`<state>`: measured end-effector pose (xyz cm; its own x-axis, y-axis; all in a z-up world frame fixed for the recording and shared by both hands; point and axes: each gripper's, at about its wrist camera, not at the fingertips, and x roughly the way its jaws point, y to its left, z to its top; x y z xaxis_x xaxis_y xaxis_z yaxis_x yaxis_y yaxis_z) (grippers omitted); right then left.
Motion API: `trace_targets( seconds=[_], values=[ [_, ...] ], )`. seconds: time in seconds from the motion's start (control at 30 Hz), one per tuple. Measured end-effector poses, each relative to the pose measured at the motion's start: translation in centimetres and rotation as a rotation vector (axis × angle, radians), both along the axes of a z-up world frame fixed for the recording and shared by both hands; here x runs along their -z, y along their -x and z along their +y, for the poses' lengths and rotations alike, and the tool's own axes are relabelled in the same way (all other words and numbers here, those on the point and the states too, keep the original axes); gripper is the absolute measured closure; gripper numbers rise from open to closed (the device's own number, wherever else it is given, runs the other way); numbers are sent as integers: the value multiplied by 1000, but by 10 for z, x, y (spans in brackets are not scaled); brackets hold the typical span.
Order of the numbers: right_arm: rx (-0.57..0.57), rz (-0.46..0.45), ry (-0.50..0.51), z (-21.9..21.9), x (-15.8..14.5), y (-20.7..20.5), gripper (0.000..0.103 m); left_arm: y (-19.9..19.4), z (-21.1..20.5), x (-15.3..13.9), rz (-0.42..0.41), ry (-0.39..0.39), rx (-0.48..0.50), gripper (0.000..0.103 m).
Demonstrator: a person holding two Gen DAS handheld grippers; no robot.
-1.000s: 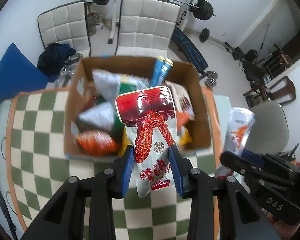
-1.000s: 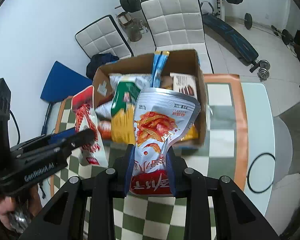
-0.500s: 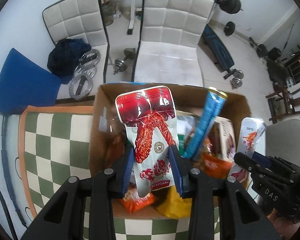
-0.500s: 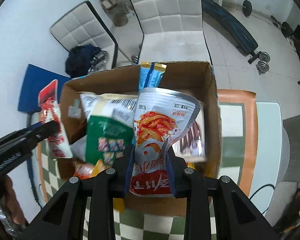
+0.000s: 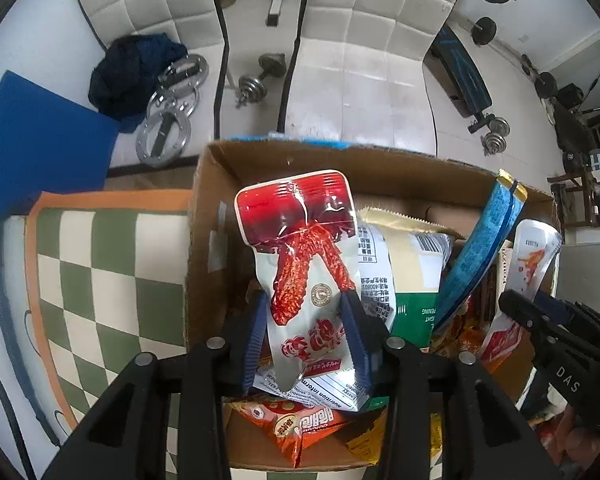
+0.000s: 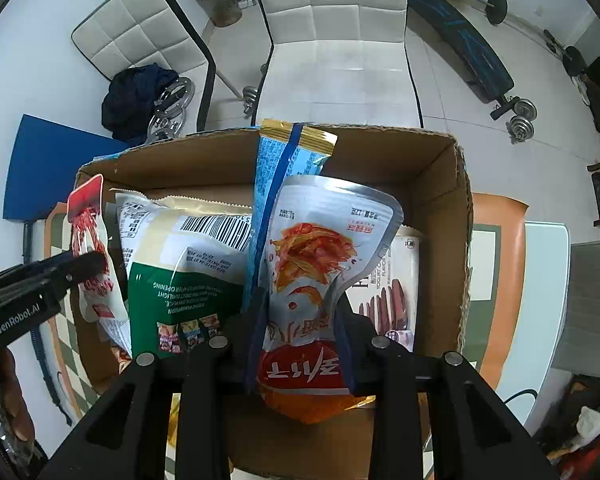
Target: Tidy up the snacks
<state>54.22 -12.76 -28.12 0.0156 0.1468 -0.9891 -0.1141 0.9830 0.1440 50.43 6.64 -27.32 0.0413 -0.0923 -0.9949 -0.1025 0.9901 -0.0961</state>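
- My left hand-held gripper (image 5: 306,332) points straight down into the cardboard box (image 5: 204,216). It has the red chicken-wing pouch (image 5: 304,264) between its blue pads, and its jaws are opening, so the pinch is getting loose.
- The red pouch stands tall, its long side running up and away from the left hand-held gripper. Right under it lie a white bag and an orange snack bag (image 5: 300,428), so it has only a short way to drop.
- My right hand-held gripper (image 6: 300,344) also points down into the box. Its jaws are opening too, with the silver pouch (image 6: 324,248) between the pads. This pouch stands up tall as well.
- Just to the left of the right hand-held gripper stands the big green and white bag (image 6: 180,264). Behind the silver pouch a long blue packet (image 6: 278,168) leans up past the box rim. To the right lies a flat brown-stick snack pack (image 6: 388,280).
- The box sits on the table (image 5: 100,264) with the green checked cloth. I think both pouches are about to be let go inside, each in its own side.
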Motion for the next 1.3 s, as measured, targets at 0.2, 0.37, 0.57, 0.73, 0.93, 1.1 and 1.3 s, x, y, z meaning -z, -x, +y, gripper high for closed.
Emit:
trace_targets(
  seconds=[0.2, 0.37, 0.57, 0.73, 0.93, 1.1, 1.3],
  values=[
    [12, 11, 13, 4, 5, -3, 66, 1, 3, 6, 20, -2, -11, 65],
    [22, 18, 22, 4, 6, -6, 65, 0, 5, 6, 37, 17, -24, 65],
    [30, 11, 20, 2, 0, -5, 46, 1, 7, -6, 6, 8, -37, 46],
    [29, -3, 11, -2, -10, 3, 29, 9, -1, -21, -31, -11, -9, 40],
    [7, -40, 45, -10, -23, 30, 11, 33, -11, -37, -89, -8, 12, 28],
    [9, -67, 69, -17, -31, 56, 4, 57, -23, -40, -113, -36, 33, 6],
    [-5, -114, 81, -20, -42, 85, 2, 81, -29, -42, -146, -59, 33, 3]
  ],
)
